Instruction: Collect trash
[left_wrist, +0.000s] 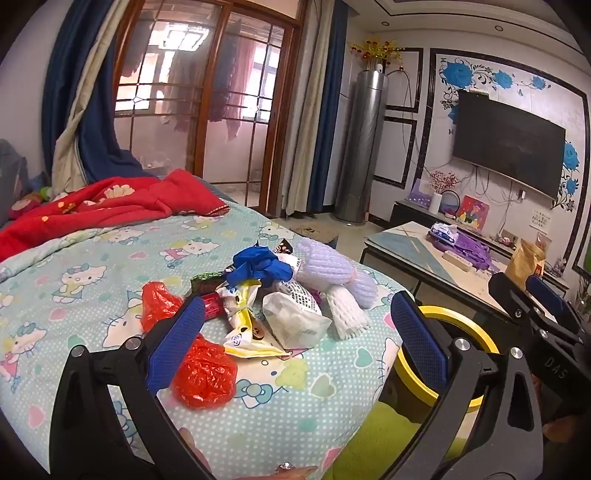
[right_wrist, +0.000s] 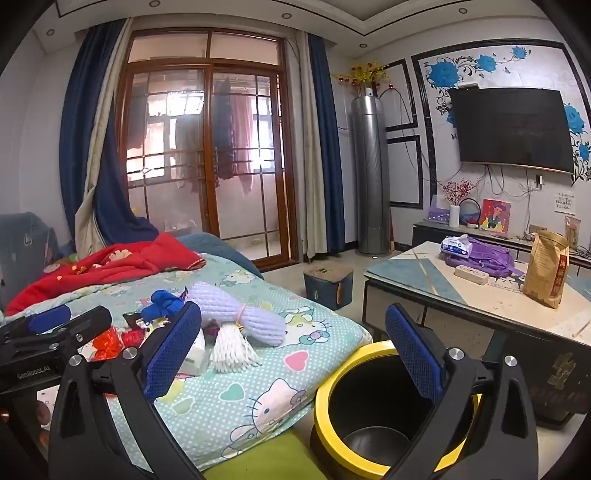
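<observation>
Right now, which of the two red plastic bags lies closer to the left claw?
The larger crumpled red bag, right beside the left claw's left finger; the smaller red bag lies farther back.

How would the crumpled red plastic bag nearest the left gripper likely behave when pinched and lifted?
The red plastic bag looks thin and crinkled, so it is probably floppy and very light. Its glossy film may slip between the pads. Loosely crumpled, it would likely compress rather than resist.

Both tongs (left_wrist: 295, 332) (right_wrist: 291, 347) wide open, empty

Crinkled glossy red plastic bag (left_wrist: 205, 373), cotton quilt (left_wrist: 92, 273)
</observation>
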